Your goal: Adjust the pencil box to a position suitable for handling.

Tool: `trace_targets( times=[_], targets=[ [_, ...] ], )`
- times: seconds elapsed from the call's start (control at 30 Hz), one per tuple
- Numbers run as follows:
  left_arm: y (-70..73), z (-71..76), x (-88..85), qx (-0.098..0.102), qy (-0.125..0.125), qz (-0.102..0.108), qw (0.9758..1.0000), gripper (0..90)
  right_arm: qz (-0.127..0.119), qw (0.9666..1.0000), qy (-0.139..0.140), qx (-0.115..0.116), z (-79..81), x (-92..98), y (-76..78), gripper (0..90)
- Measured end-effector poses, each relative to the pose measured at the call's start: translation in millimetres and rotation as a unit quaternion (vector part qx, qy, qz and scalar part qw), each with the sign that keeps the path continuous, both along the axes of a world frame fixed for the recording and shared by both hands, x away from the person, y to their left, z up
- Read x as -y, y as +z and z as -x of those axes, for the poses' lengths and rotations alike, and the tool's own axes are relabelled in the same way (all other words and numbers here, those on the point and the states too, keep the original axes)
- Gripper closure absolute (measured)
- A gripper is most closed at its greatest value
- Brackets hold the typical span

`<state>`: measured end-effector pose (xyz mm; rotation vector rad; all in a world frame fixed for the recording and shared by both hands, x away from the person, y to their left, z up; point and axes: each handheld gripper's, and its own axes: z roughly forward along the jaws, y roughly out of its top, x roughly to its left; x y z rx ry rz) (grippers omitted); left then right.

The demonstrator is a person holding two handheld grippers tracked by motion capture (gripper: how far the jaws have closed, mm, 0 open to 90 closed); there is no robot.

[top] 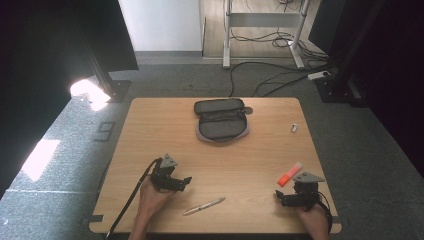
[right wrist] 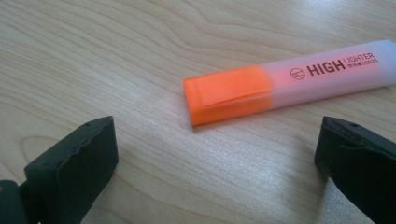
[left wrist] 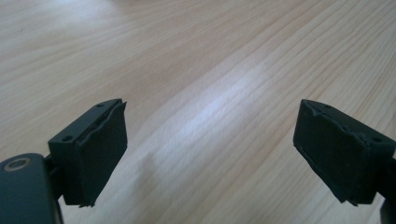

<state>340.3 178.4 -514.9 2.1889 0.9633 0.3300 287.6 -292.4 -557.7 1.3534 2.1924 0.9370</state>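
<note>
On the table | highlighter reads "HIGH LIGHTER" | right hand-held gripper spread, empty | left hand-held gripper spread, empty

Right gripper low over the wooden table, its two black jaws standing wide apart with bare wood between them. Orange highlighter lies flat on the table just ahead of the jaws, not touching either. Orange cap end sits ahead of the gap, roughly centred; frosted pale body runs off toward the right-hand jaw's side and out of frame. Black "HIGHLIGHTER" print on the body. Nothing gripped.
</note>
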Motion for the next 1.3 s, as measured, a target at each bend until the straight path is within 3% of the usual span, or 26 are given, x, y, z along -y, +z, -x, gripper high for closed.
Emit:
trace_targets(
  times=[0.37, 0.57, 0.7, 0.93, 1.03, 1.27, 1.3],
  targets=[
    [8.6, -27.2, 22.3, 0.006, -0.017, -0.013, 0.9998, 14.0, 0.0, 1.0, 0.0, 0.0, 0.0, 0.0, 0.0, 0.0],
    [17.5, -41.2, 32.8, 0.003, -0.027, -0.001, 0.9996, 14.6, 0.0, 1.0, 0.0, 0.0, 0.0, 0.0, 0.0, 0.0],
    [22.8, -52.9, 45.5, 0.006, -0.038, -0.01, 0.9992, 15.1, 0.0, 1.0, 0.0, 0.0, 0.0, 0.0, 0.0, 0.0],
    [26.6, -68.6, 61.3, 0.008, -0.055, -0.009, 0.9984, 17.0, 0.0, 1.0, 0.0, 0.0, 0.0, 0.0, 0.0, 0.0],
    [27.8, -79.3, 67.0, 0.007, -0.058, 0.008, 0.9983, 17.8, 0.0, 1.0, 0.0, 0.0, 0.0, 0.0, 0.0, 0.0],
    [28.6, -92.6, 76.6, 0.011, -0.061, 0.01, 0.998, 18.8, 0.0, 1.0, 0.0, 0.0, 0.0, 0.0, 0.0, 0.0],
    [29.5, -98.7, 79.6, 0.01, -0.064, 0.018, 0.9978, 19.1, 0.0, 1.0, 0.0, 0.0, 0.0, 0.0, 0.0, 0.0]
  ],
)
